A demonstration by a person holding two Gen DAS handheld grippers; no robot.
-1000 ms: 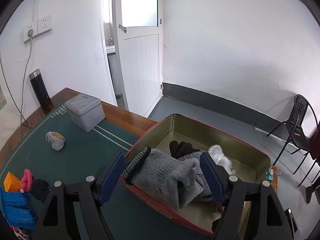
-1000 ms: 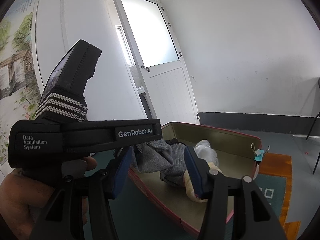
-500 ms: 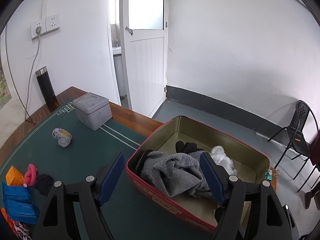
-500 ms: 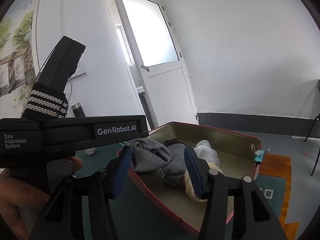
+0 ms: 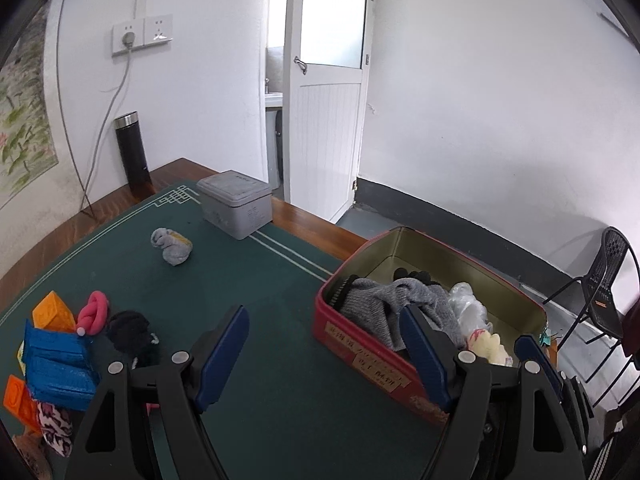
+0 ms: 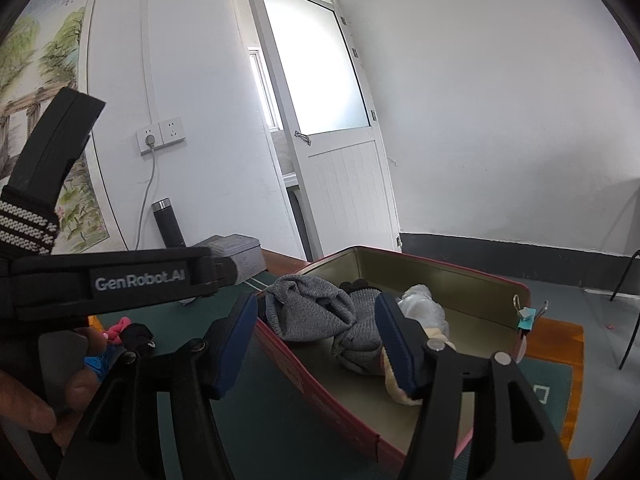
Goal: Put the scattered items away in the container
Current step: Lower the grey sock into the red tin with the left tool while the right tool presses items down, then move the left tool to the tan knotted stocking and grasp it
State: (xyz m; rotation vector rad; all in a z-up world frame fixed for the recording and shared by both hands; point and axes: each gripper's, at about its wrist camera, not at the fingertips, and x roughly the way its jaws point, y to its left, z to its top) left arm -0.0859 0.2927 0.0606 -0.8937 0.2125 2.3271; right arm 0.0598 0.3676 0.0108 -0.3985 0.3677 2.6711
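Left hand-held gripper: released, jaws wide, nothing held, above green bench.
Right hand-held gripper: released, empty, near red tin container.
Container contents: grey knit, plastic wrap, plush.
Loose items: grey sock mid-bench; black sock, pink ring, blocks at left edge.
Risk: clustered items, likely 2 snagged together.
Risk: knit over rim, could catch, spill.

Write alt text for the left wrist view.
The open, empty left gripper hovers over a green table mat beside a red tin holding a grey knit garment. A balled grey sock, pink toy and blue blocks lie scattered left.
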